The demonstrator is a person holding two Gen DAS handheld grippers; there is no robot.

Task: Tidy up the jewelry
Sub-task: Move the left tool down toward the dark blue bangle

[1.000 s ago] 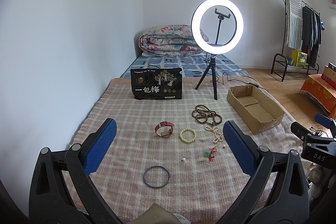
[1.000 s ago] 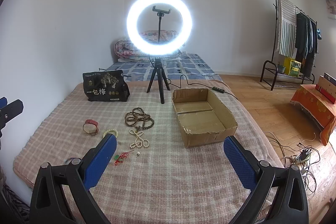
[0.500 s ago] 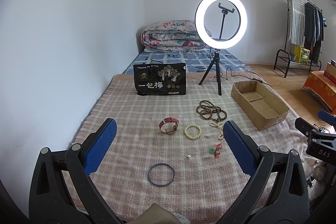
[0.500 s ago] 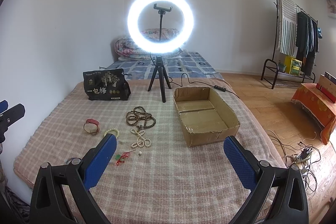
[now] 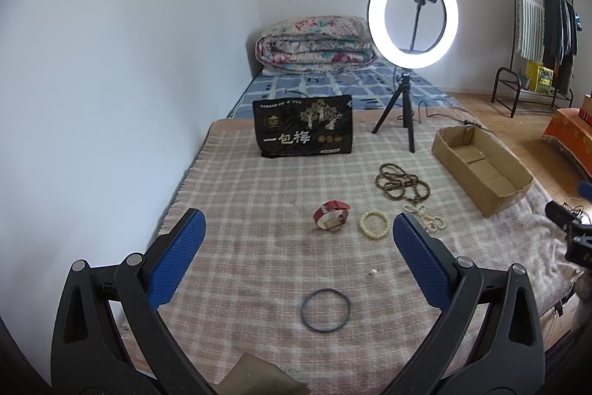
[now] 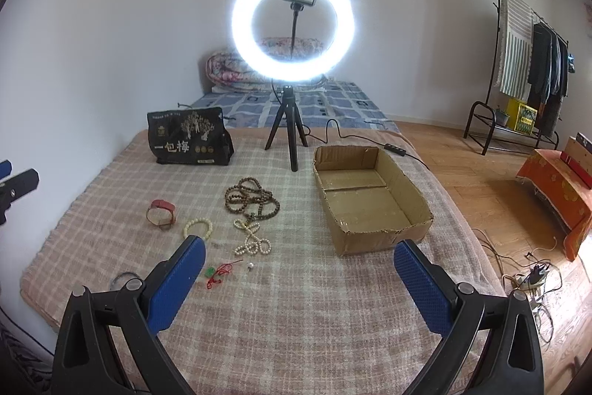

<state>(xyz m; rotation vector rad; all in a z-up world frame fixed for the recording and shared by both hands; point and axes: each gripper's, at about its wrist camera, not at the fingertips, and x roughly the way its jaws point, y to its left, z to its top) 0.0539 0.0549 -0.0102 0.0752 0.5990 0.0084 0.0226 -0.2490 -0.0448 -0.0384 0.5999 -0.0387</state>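
Pink-and-cream checked blanket (image 6: 333, 321) covers the bed beneath both grippers, and all the jewelry lies loose on it. Beyond the right gripper (image 6: 296, 260), whose jaws are spread wide and empty, an open brown cardboard box (image 6: 370, 202) sits ahead and toward its right jaw, with nothing visible inside. A lit ring light on a black tripod (image 6: 292, 24) stands farther ahead, with a black printed bag (image 6: 188, 137) off to its left. Ahead of the left jaw a long strand of dark brown wooden beads (image 6: 251, 200) lies in loose coils, and a cream bead necklace (image 6: 251, 239) twists just nearer. The left gripper (image 5: 298, 224) also has its jaws released, holding nothing; between them a thin dark ring bangle (image 5: 325, 310) lies flat, closest of all. Farther out are a red-strapped watch (image 5: 331, 215), standing on edge, and beside it a pale yellow bead bracelet (image 5: 374, 225). A green pendant on red cord (image 6: 216, 273) lies just past the right gripper's left jaw, and a tiny white bead (image 6: 250, 266) sits near it.
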